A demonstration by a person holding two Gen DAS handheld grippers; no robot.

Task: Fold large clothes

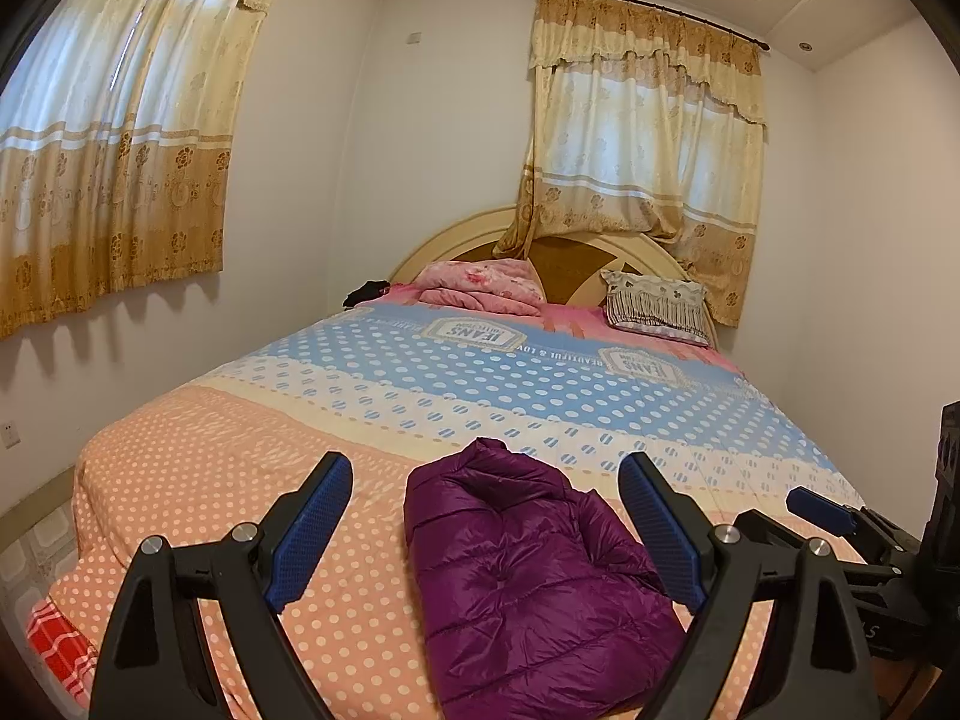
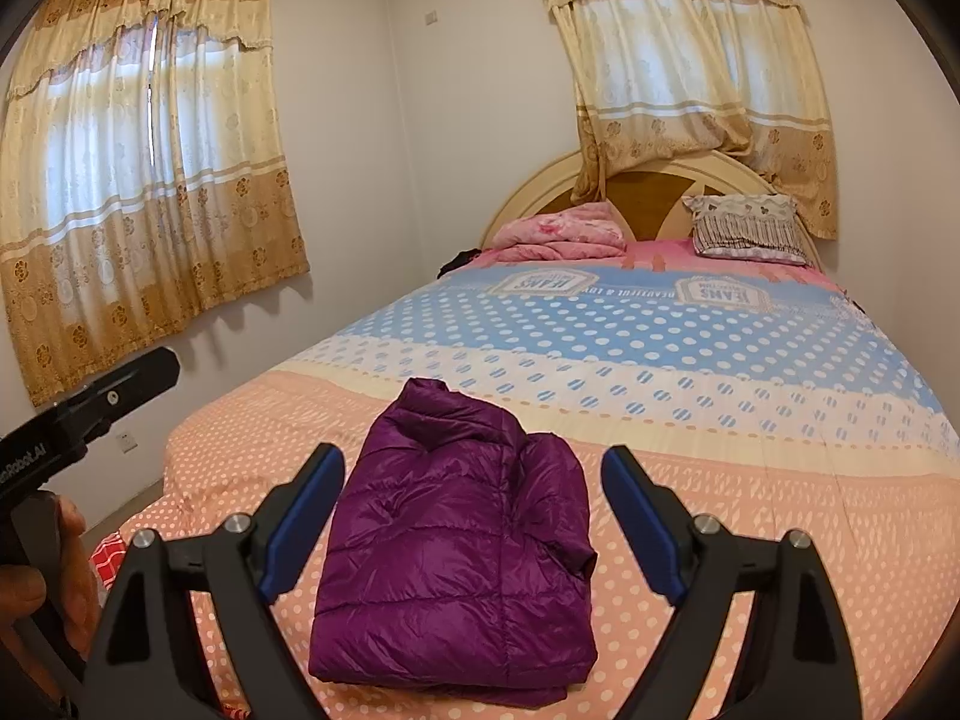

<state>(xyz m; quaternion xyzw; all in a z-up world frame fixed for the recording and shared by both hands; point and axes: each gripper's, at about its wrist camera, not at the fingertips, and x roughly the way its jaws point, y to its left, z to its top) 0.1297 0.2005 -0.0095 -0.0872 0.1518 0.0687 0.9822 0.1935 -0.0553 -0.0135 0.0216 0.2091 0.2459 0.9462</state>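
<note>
Where fingers (image 1: pixel 336 480) frame it, the jacket (image 1: pixel 528 576) runs off-frame.

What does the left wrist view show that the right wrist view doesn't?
Left wrist only: the right gripper from the side, at the right edge.

Right wrist only: the person's left hand on its handle, and the purple quilted puffer jacket's near edge, folded into a compact stack.

Both: the jacket on the polka-dot bedspread, folded pink blanket, patterned pillow, and each camera's own gripper open above the jacket.
</note>
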